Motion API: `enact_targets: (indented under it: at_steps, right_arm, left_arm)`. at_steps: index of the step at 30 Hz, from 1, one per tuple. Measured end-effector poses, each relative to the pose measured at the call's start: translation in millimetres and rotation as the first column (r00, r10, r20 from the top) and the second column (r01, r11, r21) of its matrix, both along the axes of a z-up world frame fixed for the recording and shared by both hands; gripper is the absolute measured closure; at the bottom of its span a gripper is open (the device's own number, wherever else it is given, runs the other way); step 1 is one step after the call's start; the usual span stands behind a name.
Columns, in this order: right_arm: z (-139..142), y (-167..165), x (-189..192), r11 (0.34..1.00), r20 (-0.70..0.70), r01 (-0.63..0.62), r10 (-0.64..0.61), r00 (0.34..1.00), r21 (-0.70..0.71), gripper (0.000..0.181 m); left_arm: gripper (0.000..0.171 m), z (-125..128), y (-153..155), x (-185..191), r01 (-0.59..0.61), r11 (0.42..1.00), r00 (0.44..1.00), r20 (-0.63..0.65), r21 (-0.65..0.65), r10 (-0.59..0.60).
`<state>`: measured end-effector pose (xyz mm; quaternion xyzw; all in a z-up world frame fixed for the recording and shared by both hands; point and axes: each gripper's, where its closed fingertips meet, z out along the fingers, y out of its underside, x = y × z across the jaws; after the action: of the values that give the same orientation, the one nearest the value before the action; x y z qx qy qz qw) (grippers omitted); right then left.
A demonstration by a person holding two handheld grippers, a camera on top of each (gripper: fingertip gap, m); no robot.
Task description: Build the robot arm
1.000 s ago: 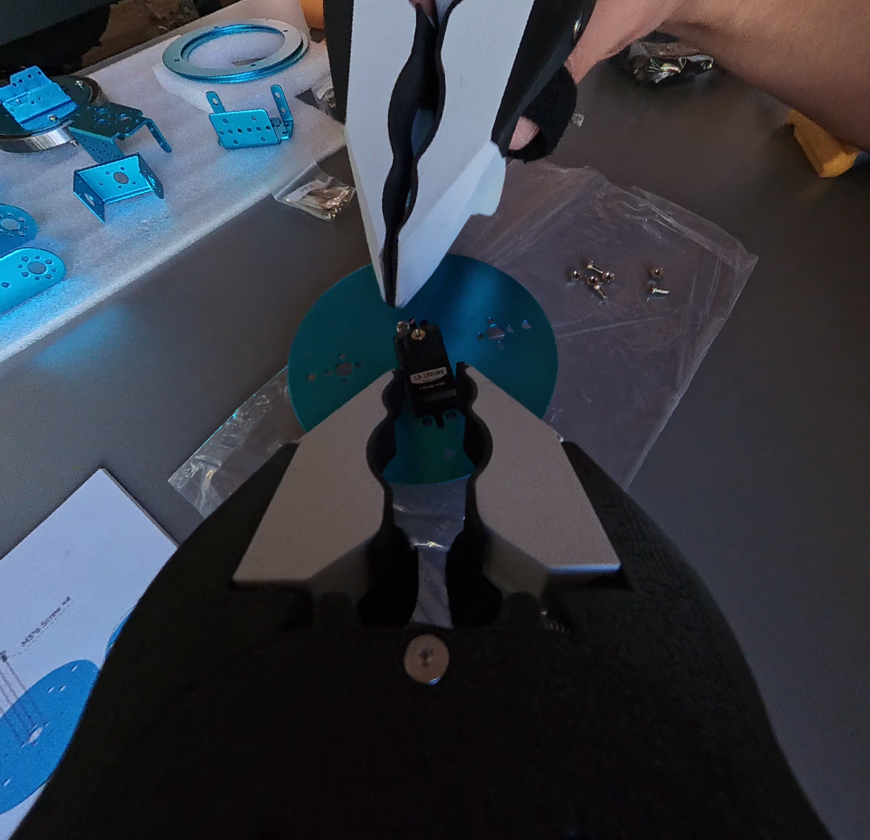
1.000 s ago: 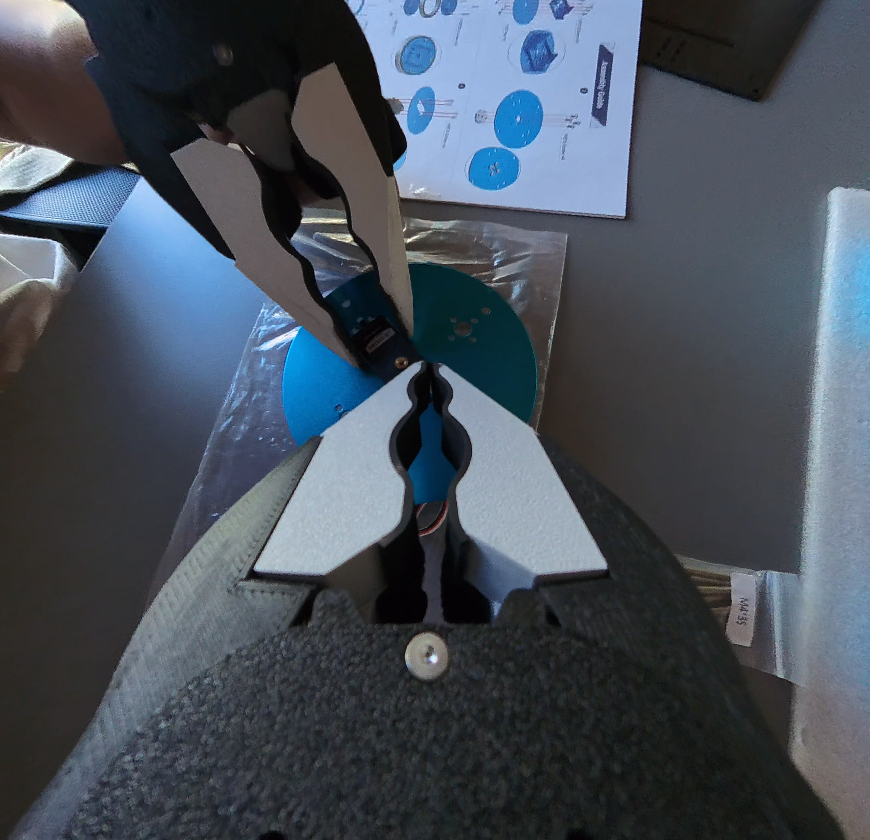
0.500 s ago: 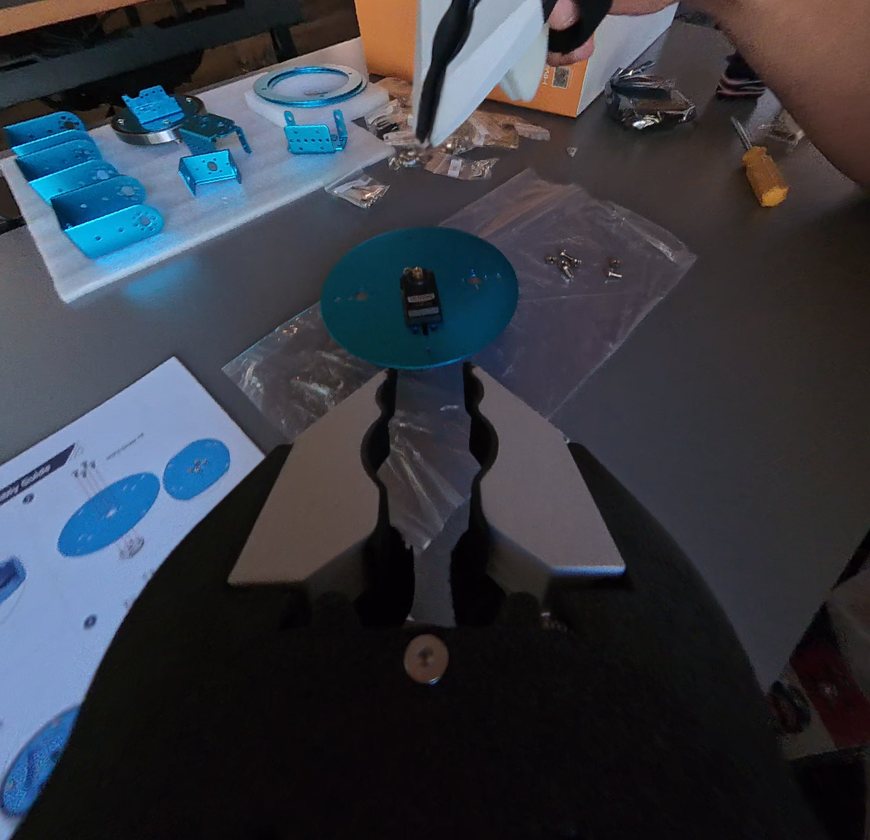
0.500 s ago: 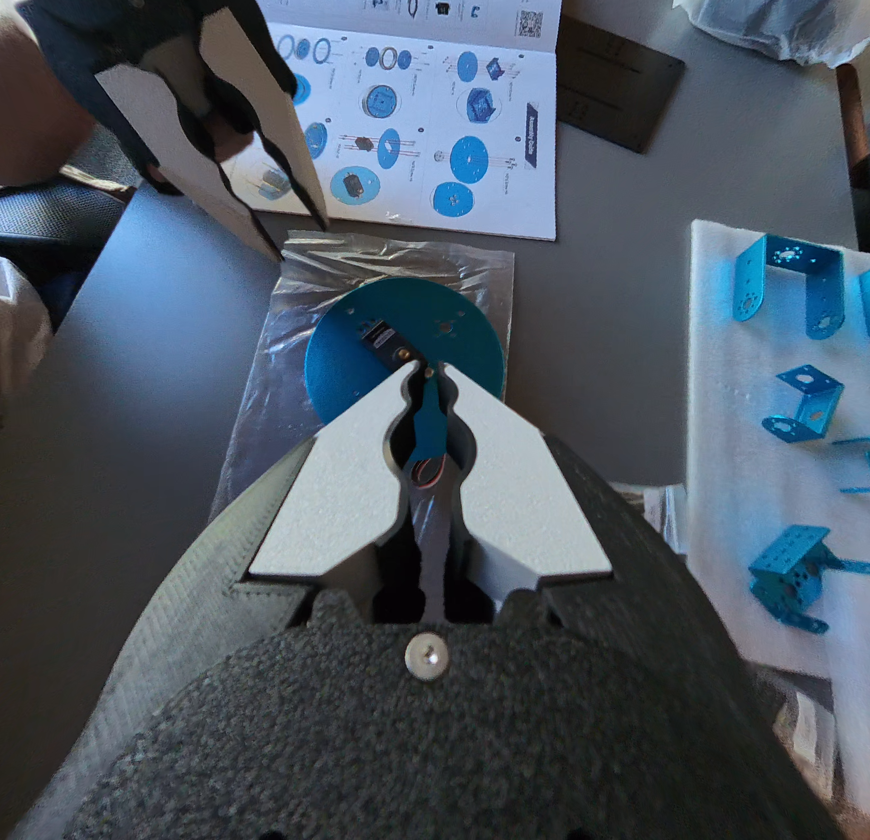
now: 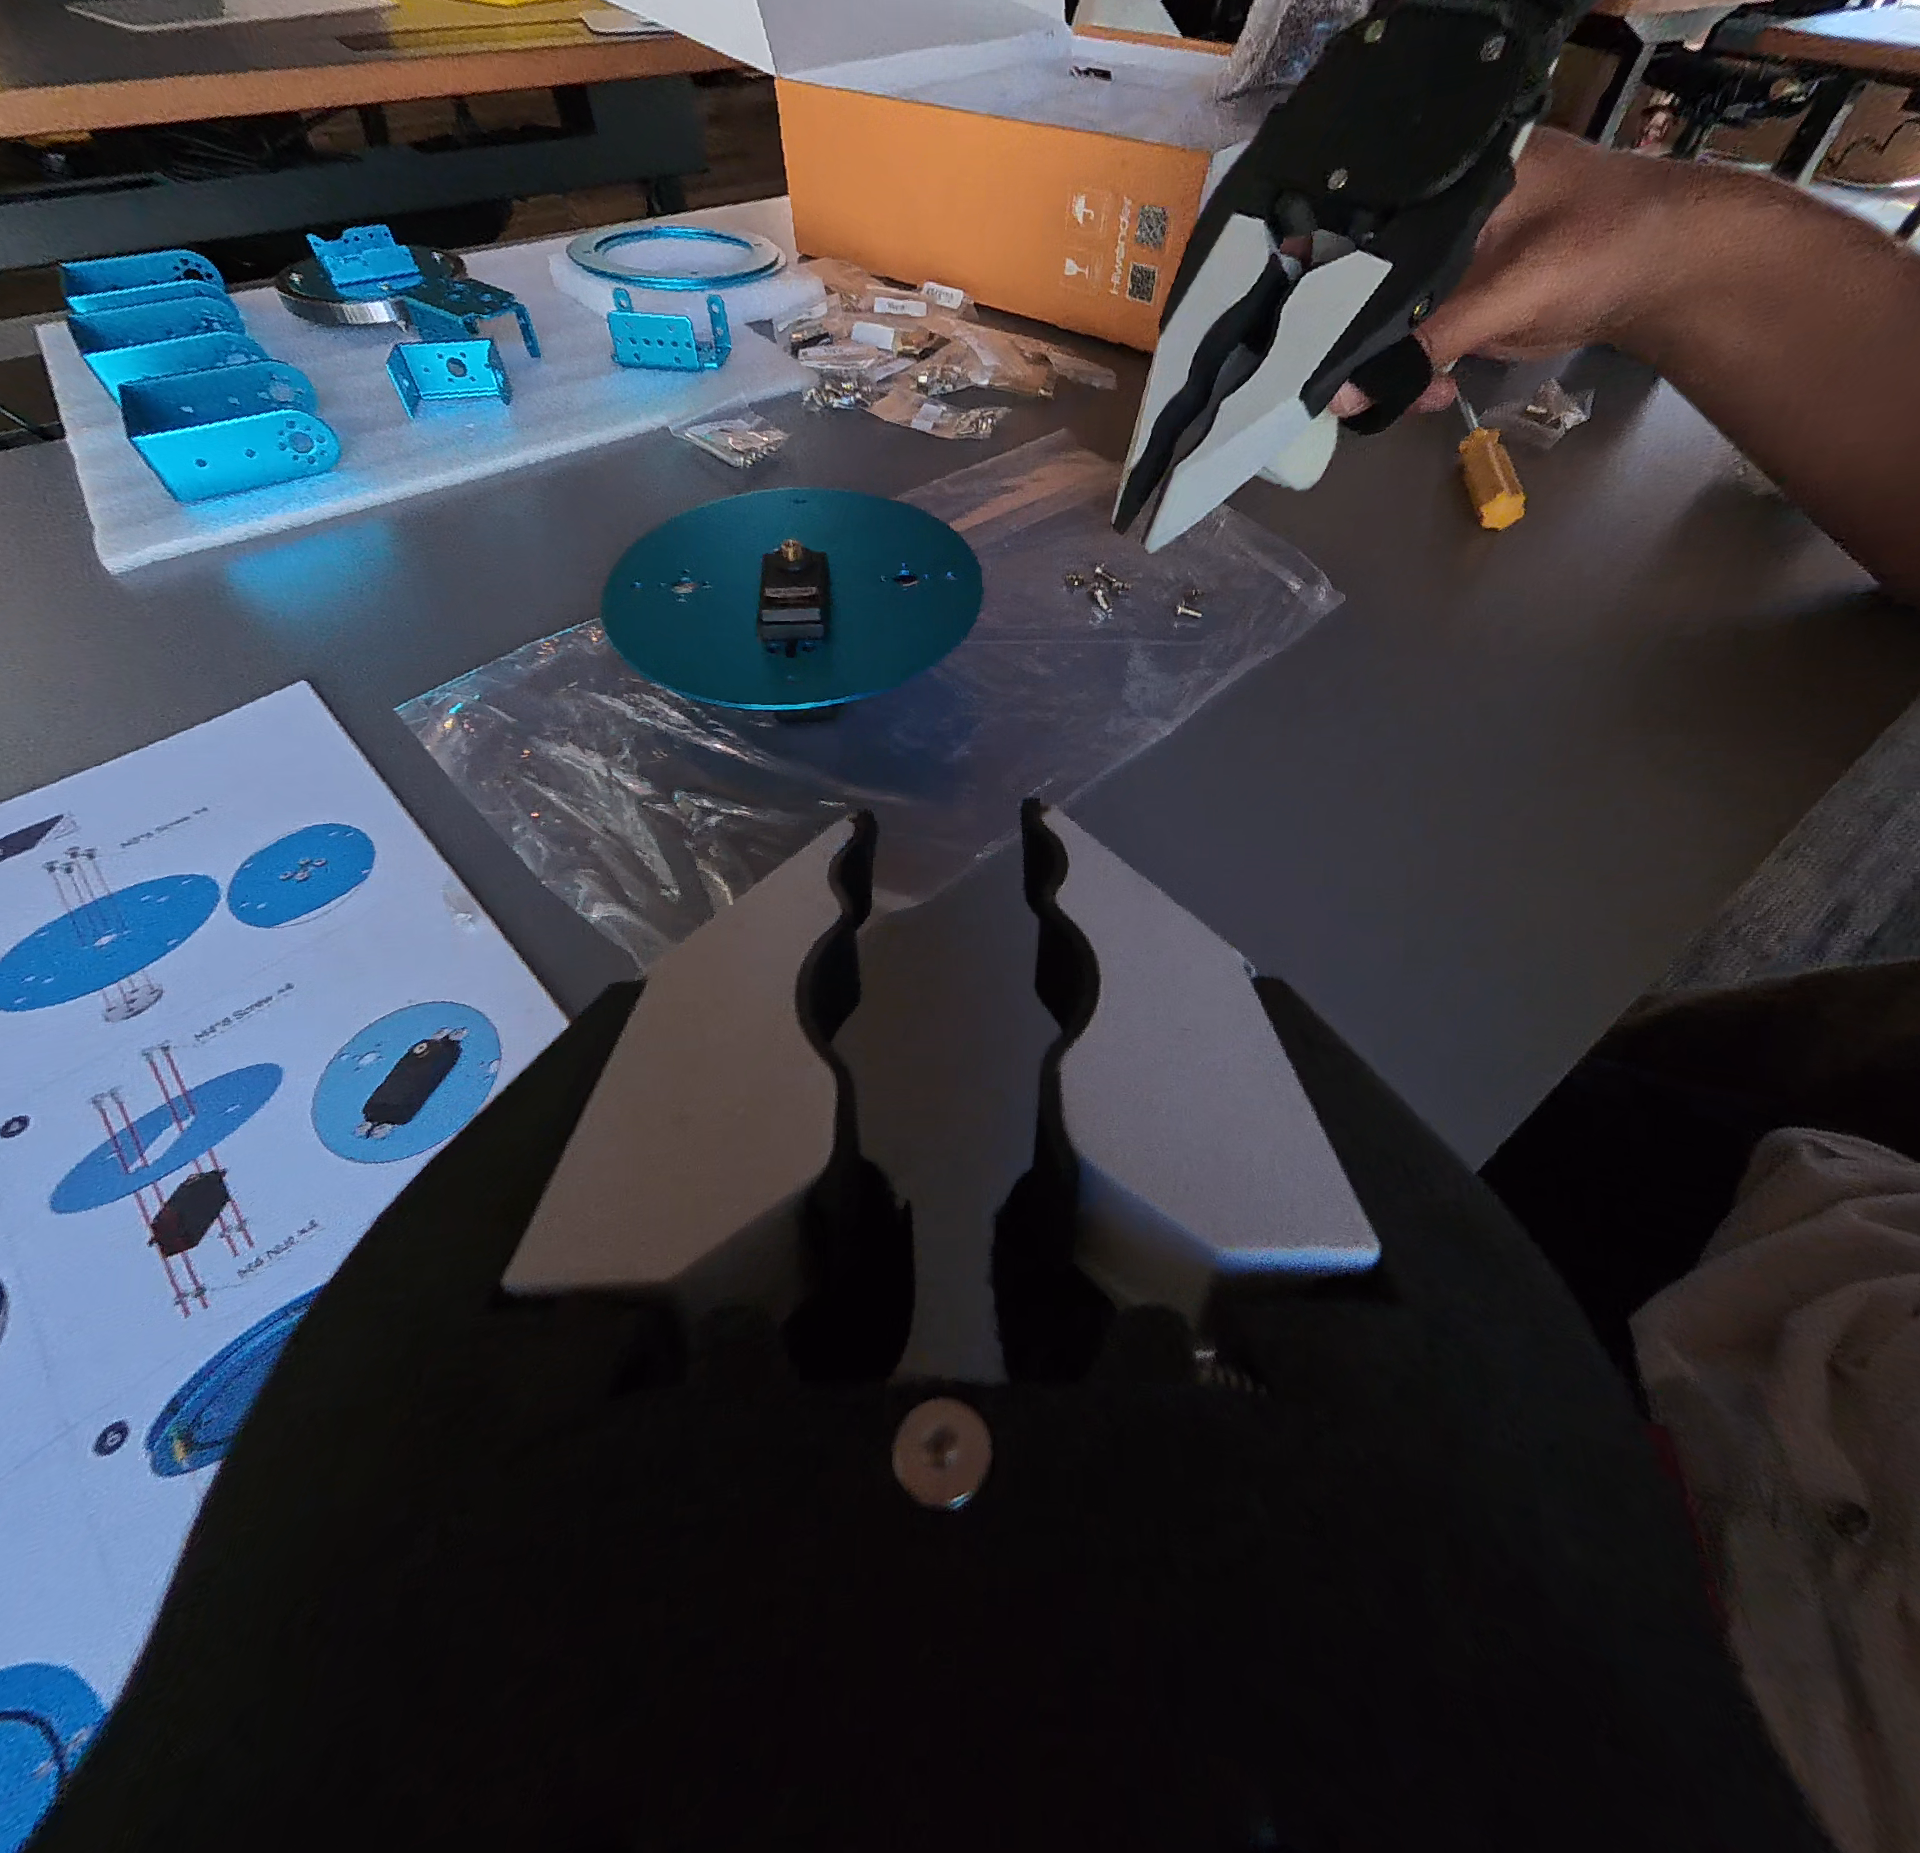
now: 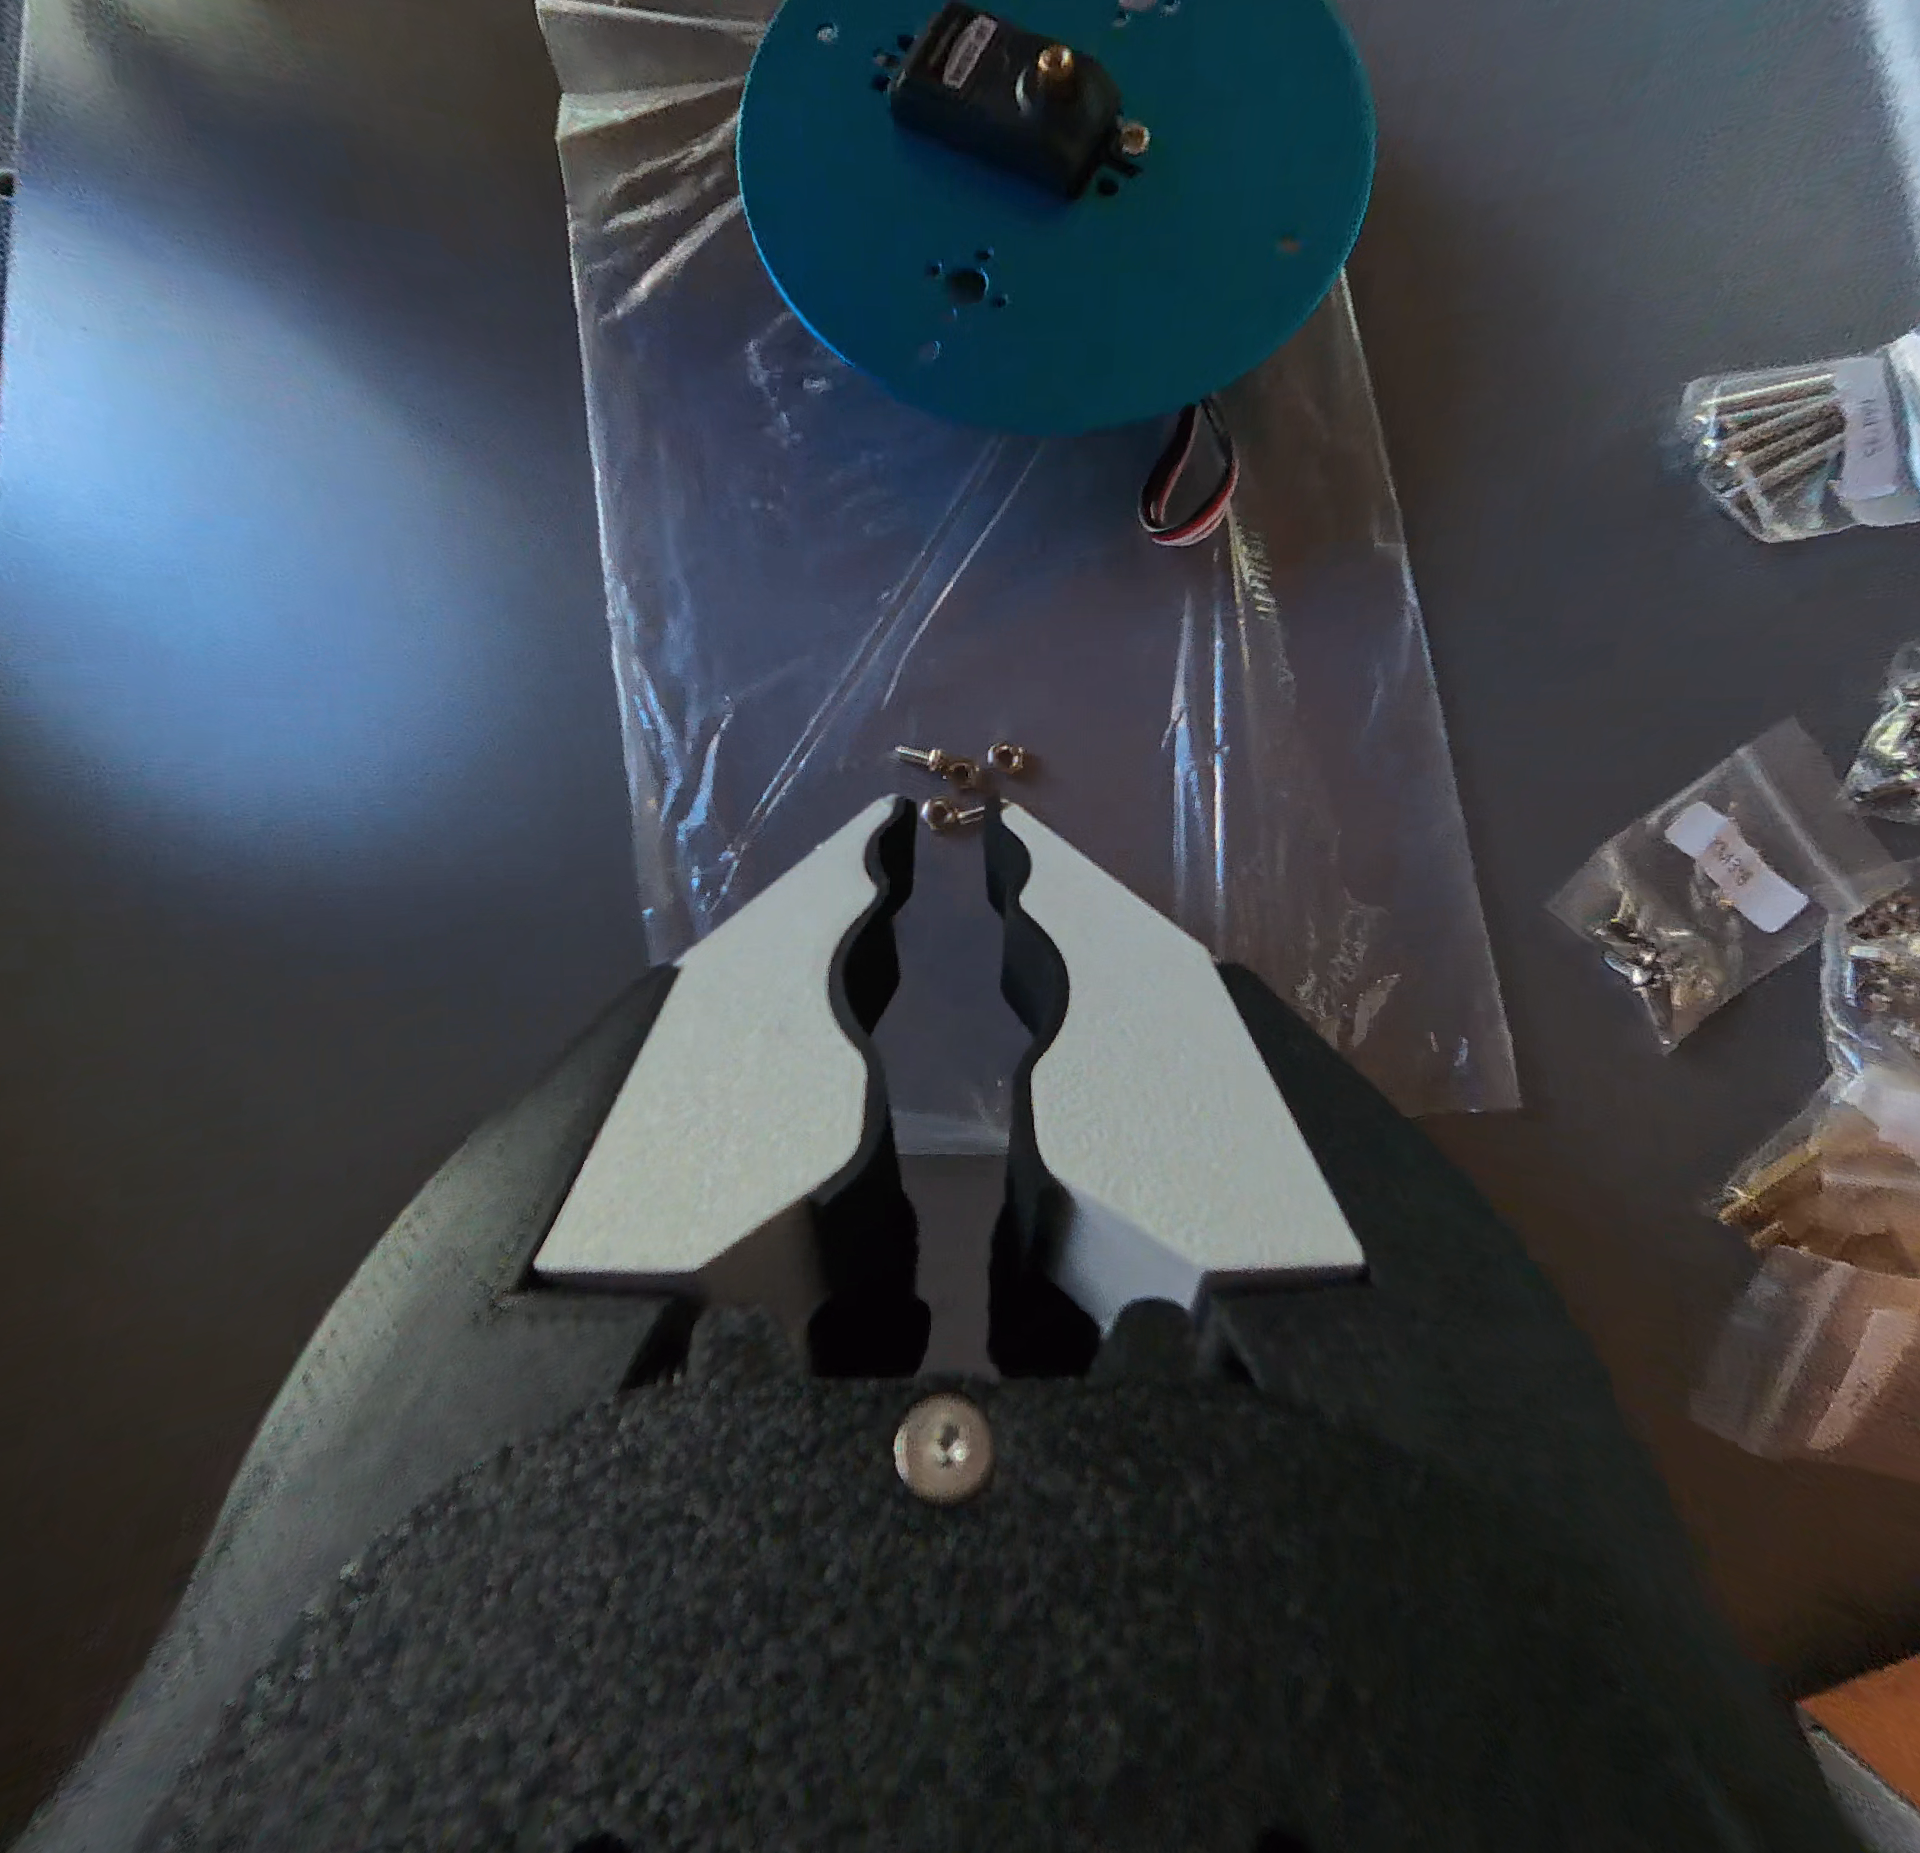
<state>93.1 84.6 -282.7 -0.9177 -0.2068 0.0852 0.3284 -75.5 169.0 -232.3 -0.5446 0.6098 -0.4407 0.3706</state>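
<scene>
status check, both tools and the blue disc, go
Left tool open, empty, back from blue disc. Right tool open over loose screws on plastic bag. Servo sits in disc.

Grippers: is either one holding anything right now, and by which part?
Nothing is held. The left gripper is open over the plastic bag; the right gripper is open just above the loose screws.

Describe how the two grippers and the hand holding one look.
Both grippers, left and right, have pale grey wedge fingers with wavy black pads, black textured bodies and a silver screw. The hand wears a black fingerless glove.
</scene>
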Motion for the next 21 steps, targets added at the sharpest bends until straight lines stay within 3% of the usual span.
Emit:
enact_targets:
  at_steps: [4, 6, 10, 16, 21]
  right_arm:
    - [-6.0, 0.1, 2.6, 0.999, -0.120, 0.009, -0.014, 0.993, -0.045, 0.168]
    - [-5.4, -9.8, -8.9, 0.994, -0.198, -0.070, 0.052, 0.979, -0.086, 0.169]
    - [-5.4, -22.5, -19.5, 0.987, -0.081, -0.148, 0.143, 0.986, -0.064, 0.170]
    - [-12.0, -16.5, -19.6, 0.989, -0.032, -0.088, 0.085, 0.996, -0.121, 0.169]
    - [-17.8, -15.6, -24.2, 0.985, 0.020, -0.110, 0.114, 0.993, -0.130, 0.176]
  left_arm:
    - [0.144, 2.3, -10.1, 2.6, 0.030, 0.999, 1.000, 0.010, -0.021, -0.030]
    - [0.144, 3.3, -14.9, 2.5, 0.042, 0.999, 0.999, 0.012, -0.016, -0.042]
    - [0.144, 2.5, -15.0, 1.1, 0.038, 0.999, 0.999, 0.001, 0.020, -0.038]
    - [0.144, 9.0, -19.4, 0.3, 0.047, 0.999, 0.999, 0.012, -0.006, -0.047]
    - [0.144, 4.9, -25.3, 3.3, 0.049, 0.999, 0.999, -0.003, 0.012, -0.049]
